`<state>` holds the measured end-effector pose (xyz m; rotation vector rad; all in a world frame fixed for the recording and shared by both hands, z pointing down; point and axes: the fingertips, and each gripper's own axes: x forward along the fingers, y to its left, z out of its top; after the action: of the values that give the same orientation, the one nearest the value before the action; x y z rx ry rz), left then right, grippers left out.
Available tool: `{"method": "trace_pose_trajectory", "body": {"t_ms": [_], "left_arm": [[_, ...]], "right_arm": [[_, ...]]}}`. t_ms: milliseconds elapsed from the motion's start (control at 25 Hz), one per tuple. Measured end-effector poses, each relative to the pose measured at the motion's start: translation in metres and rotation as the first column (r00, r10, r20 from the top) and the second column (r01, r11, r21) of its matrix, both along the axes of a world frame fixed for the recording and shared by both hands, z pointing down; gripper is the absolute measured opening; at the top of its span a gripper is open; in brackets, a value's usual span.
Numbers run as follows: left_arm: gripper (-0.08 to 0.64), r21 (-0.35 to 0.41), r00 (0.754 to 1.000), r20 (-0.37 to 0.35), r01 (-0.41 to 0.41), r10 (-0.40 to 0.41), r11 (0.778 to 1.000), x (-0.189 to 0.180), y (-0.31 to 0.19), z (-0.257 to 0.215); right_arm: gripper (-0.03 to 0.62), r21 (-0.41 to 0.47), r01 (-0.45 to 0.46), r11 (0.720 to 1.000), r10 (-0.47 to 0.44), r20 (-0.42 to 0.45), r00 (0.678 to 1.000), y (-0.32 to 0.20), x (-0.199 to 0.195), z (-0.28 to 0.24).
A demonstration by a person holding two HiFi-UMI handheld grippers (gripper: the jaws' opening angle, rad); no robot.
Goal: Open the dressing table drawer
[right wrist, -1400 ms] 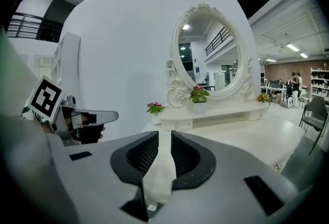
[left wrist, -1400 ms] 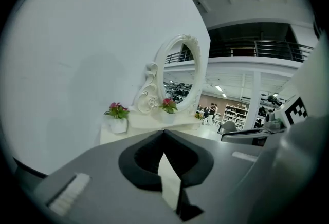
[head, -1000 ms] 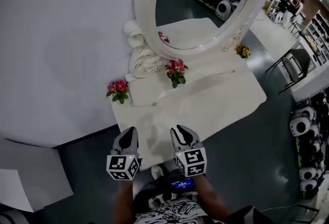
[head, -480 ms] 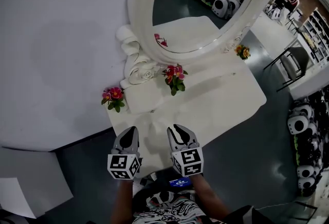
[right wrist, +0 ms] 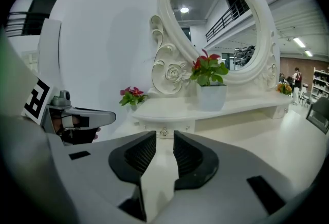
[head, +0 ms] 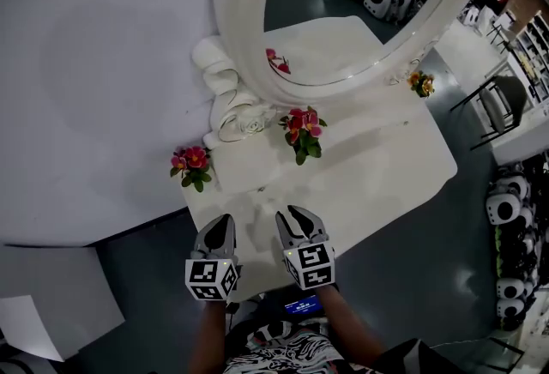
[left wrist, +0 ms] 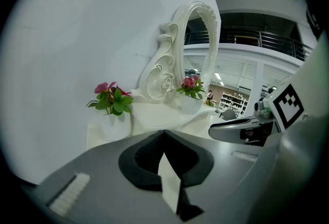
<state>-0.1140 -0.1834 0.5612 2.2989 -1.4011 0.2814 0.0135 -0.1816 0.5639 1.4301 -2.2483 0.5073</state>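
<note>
Lining up the right gripper on the drawer pull

The right gripper [head: 294,218] is opening its jaws, showing a narrow gap with nothing between them. The drawer [right wrist: 165,125] of the dressing table [head: 377,166] is lying straight ahead of its tips and slightly above them, with the ring pull [right wrist: 163,132] centred over the gap and the drawer front running crosswise. The left gripper [head: 220,225], jaws together and empty, is pointing left of the drawer, so the right one is sitting better placed. Compared with a second ago, both grippers are sitting lower and closer to the table's front edge.
</note>
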Motion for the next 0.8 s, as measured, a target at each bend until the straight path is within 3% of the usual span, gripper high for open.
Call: {"method": "trace_pose_trajectory", "body": {"t_ms": [160,800], "left_arm": [[0.002,-0.03,0.998,0.052,-0.017,0.018,0.999,0.003,-0.004,0.019],[0.002,-0.118,0.998,0.065,-0.009,0.016,0.993,0.005,-0.032,0.057]], "right_arm": [[0.117,-0.033,0.02,0.999,-0.02,0.007,1.0,-0.014,-0.008,0.016],[0.147,-0.102,0.111,0.989,-0.11,0.014,0.994,-0.062,-0.038,0.07]]}}
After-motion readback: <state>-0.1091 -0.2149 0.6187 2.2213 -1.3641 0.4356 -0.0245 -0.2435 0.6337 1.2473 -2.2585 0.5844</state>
